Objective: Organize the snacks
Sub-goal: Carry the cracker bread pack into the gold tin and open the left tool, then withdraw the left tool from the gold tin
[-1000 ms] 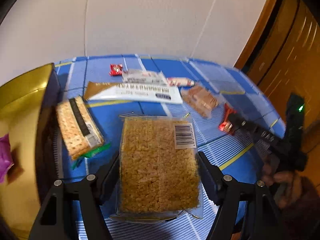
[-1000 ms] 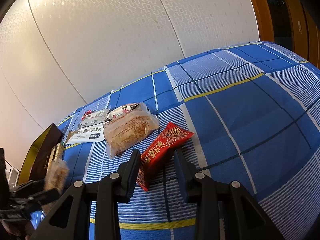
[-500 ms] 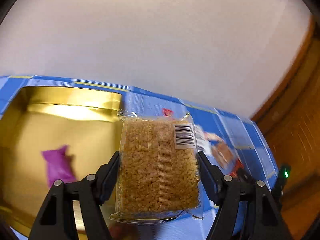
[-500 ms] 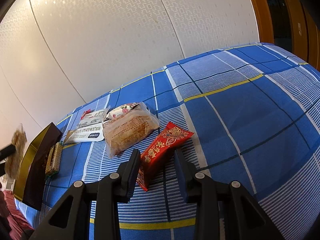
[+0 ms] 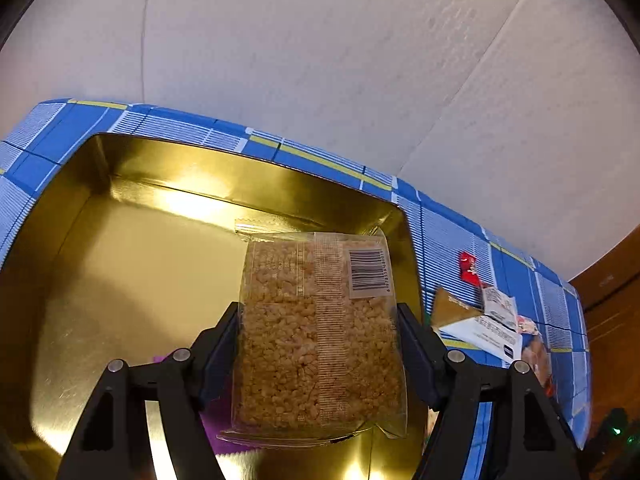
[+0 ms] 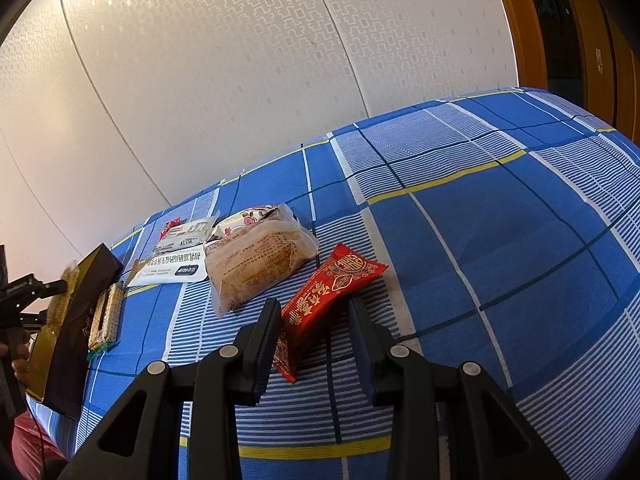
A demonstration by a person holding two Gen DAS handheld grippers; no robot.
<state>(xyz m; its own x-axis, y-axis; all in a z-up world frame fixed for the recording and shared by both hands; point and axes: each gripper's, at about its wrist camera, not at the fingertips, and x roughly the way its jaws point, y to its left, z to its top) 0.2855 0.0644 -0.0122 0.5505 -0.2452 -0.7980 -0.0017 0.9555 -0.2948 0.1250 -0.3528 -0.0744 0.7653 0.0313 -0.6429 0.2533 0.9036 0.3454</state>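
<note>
Above gold tin (image 5: 120, 280), left hand-held gripper (image 5: 318, 356) clenched on rice-crisp packet (image 5: 316, 344)

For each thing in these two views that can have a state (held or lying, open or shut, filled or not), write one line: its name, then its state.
Left gripper: shut on the clear puffed-rice snack pack, held above the tin.
Gold rectangular tin: open, lidless, a purple packet inside.
Right gripper: straddling the red foil snack packet; pad contact unclear.
Clear-wrapped brown cake: sealed, lying on the blue checked cloth.

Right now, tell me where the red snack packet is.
In the right wrist view, the red snack packet lies on the blue checked cloth between the right gripper fingers, beside the clear-wrapped pastry.
</note>
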